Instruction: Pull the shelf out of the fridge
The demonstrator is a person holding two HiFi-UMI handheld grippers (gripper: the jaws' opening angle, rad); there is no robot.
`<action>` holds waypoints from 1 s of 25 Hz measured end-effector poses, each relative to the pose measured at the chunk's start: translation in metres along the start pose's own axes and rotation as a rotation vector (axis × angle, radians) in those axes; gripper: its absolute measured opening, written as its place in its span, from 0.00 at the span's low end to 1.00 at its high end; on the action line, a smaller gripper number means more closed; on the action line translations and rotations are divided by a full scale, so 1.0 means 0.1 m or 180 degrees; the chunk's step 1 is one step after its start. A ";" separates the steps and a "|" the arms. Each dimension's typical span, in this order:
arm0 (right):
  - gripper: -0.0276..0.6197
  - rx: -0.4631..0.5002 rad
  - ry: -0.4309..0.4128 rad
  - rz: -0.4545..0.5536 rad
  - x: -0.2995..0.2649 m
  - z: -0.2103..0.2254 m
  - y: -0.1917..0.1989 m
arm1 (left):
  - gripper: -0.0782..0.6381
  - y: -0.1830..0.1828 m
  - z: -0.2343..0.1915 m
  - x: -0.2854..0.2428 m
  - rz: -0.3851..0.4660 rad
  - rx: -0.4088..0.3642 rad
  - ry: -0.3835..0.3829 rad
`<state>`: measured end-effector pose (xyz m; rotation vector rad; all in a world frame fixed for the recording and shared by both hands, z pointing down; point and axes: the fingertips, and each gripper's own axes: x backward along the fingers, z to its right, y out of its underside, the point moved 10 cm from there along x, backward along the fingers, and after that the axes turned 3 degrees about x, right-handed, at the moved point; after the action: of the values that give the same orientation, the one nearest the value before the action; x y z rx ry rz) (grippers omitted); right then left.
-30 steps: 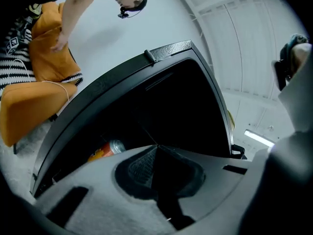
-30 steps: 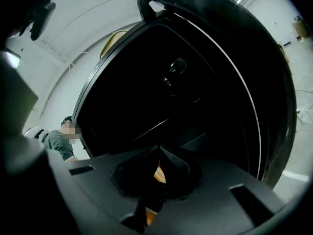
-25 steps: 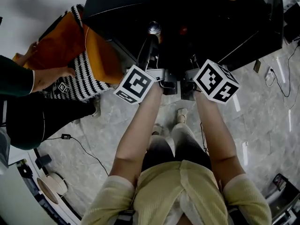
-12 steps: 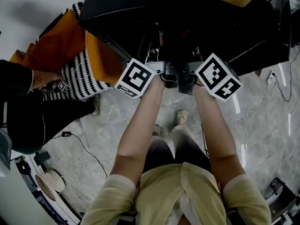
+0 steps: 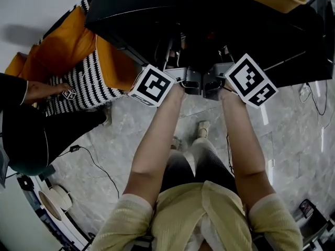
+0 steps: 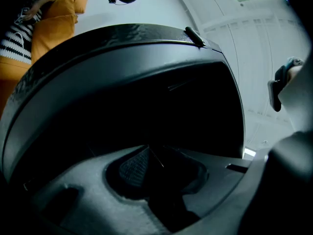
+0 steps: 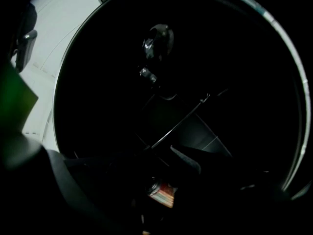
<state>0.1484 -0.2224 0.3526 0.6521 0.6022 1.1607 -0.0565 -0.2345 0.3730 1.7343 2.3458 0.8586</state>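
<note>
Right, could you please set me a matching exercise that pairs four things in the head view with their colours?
Things:
1. fridge
2. cushion
3. blanket
4. floor

Colours:
a. grey marble
b. orange
c. black
d. black-and-white stripes

Pairs: 1-c; 2-b; 3-d; 4-a

Fridge (image 7: pixel 161 82) interior too dark
</note>
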 end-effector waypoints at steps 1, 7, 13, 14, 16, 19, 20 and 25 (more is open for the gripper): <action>0.20 -0.0020 -0.0018 -0.0002 -0.01 0.00 0.00 | 0.21 0.01 -0.01 -0.01 -0.0011 0.0008 0.0015; 0.24 -0.0168 -0.0103 0.0064 -0.05 -0.03 -0.06 | 0.29 0.00 0.00 -0.05 0.0039 0.0086 0.0089; 0.28 -0.0498 -0.0067 0.0149 -0.25 0.03 -0.10 | 0.31 -0.03 -0.11 -0.25 0.0100 0.0216 -0.0018; 0.28 -0.0533 -0.0044 0.0150 -0.31 0.05 -0.10 | 0.31 -0.05 -0.14 -0.29 0.0113 0.0212 -0.0038; 0.28 -0.0598 -0.0006 0.0176 -0.36 0.06 -0.11 | 0.31 -0.08 -0.15 -0.35 0.0148 0.0155 -0.0026; 0.28 -0.0660 0.0041 0.0260 -0.36 0.06 -0.13 | 0.31 -0.09 -0.14 -0.35 0.0208 0.0091 -0.0033; 0.28 -0.0671 0.0052 0.0284 -0.35 0.06 -0.13 | 0.31 -0.08 -0.13 -0.34 0.0220 0.0072 -0.0045; 0.28 -0.0740 0.0117 0.0375 -0.28 0.08 -0.10 | 0.31 -0.06 -0.13 -0.26 0.0381 0.0069 -0.0135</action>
<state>0.1520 -0.2528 0.3531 0.4728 0.4555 1.3323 -0.0580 -0.2636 0.3743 1.8989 2.2527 0.8070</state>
